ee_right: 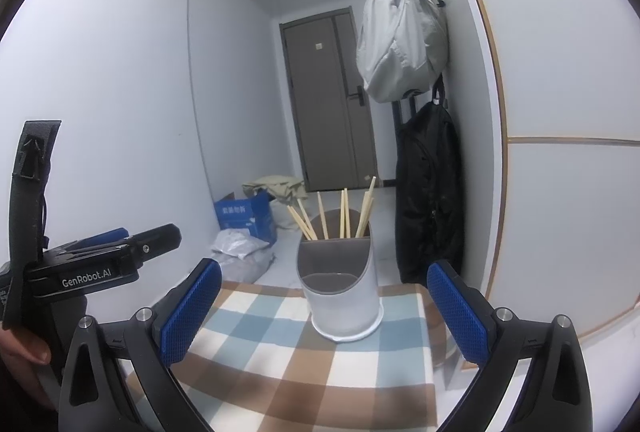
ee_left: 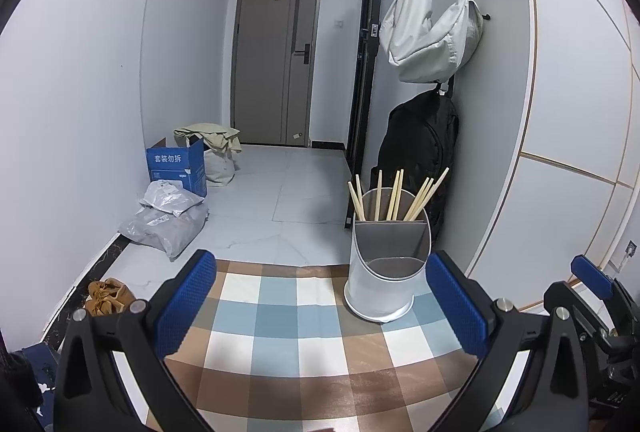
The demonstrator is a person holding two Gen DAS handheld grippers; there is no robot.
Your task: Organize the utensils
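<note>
A white utensil holder [ee_left: 385,272] with grey compartments stands on the checked tablecloth [ee_left: 288,336] near the table's far right edge. Several wooden chopsticks [ee_left: 396,198] stick up from its rear compartment; the front compartment looks empty. My left gripper [ee_left: 320,304] is open with nothing between its blue pads, the holder just ahead of its right finger. In the right wrist view the holder [ee_right: 340,292] with the chopsticks [ee_right: 344,216] stands ahead, between the fingers of my open, empty right gripper [ee_right: 320,312]. The left gripper's body [ee_right: 96,264] shows at the left, held by a hand [ee_right: 24,348].
The table's far edge [ee_left: 280,264] drops to a tiled floor. On the floor lie a grey plastic parcel [ee_left: 168,224], a blue box [ee_left: 178,168] and a cloth bag [ee_left: 218,152]. A black backpack [ee_left: 420,152] and pale bag [ee_left: 432,32] hang on the right wall.
</note>
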